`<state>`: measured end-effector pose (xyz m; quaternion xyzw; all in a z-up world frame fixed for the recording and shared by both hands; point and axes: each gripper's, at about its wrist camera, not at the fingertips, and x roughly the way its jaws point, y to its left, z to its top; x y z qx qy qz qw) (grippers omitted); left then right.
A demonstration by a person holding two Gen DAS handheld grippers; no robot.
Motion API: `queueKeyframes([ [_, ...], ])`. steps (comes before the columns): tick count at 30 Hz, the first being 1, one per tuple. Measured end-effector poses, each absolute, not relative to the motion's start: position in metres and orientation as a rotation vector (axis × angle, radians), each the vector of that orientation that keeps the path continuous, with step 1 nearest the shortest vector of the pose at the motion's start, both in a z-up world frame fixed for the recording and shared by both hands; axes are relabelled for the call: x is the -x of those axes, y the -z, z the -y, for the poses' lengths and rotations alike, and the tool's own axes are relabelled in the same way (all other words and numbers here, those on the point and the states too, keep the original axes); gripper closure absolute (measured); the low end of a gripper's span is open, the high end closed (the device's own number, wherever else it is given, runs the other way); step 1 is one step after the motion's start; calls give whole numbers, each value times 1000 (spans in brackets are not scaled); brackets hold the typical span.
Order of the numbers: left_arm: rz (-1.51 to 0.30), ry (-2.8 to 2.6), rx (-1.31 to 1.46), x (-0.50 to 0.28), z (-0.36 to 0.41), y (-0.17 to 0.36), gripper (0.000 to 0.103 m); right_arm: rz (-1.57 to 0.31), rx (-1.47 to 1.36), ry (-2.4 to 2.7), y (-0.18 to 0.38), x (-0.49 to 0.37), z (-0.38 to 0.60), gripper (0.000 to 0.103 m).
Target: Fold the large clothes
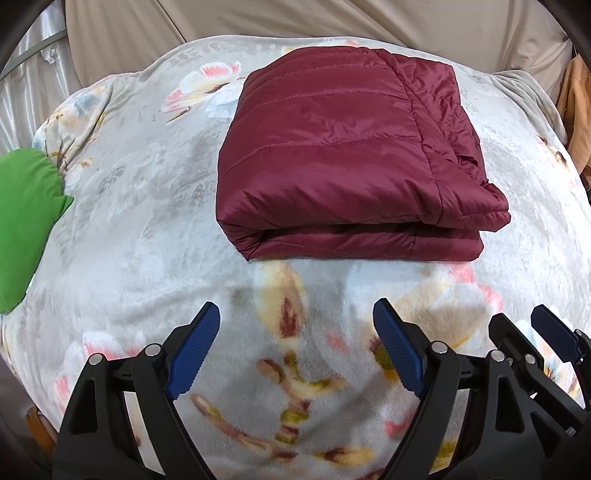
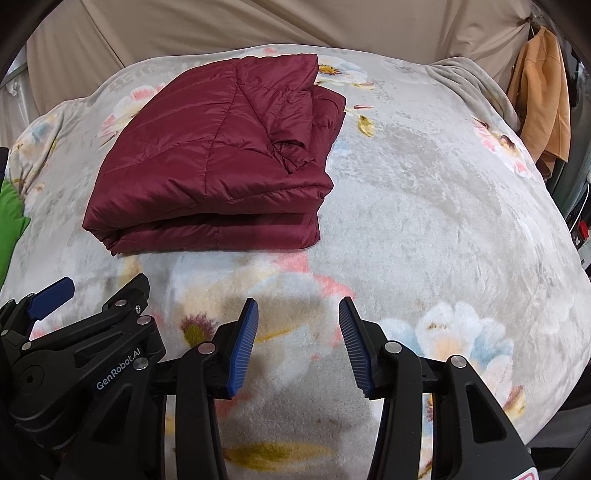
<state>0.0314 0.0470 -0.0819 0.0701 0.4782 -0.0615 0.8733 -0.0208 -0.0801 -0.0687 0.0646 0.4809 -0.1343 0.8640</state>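
A dark red quilted jacket (image 1: 347,155) lies folded into a thick rectangle on the floral blanket (image 1: 147,229). It also shows in the right wrist view (image 2: 218,158), up and to the left. My left gripper (image 1: 297,317) is open and empty, hovering over the blanket just in front of the jacket's near edge. My right gripper (image 2: 298,317) is open and empty, over the blanket in front of and to the right of the jacket. The two grippers sit side by side; the right gripper shows at the left wrist view's right edge (image 1: 532,332).
A green garment (image 1: 26,221) lies at the blanket's left edge. An orange garment (image 2: 543,107) hangs at the far right. A beige curtain (image 2: 258,26) hangs behind the bed. Bare blanket (image 2: 443,206) spreads to the right of the jacket.
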Motion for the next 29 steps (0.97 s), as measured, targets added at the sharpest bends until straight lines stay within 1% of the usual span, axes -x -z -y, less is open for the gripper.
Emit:
queueKeyframes([
  [29,-1027,109,-135,-30,-51,87,20,-1007,-139,271,70,21,76,56],
])
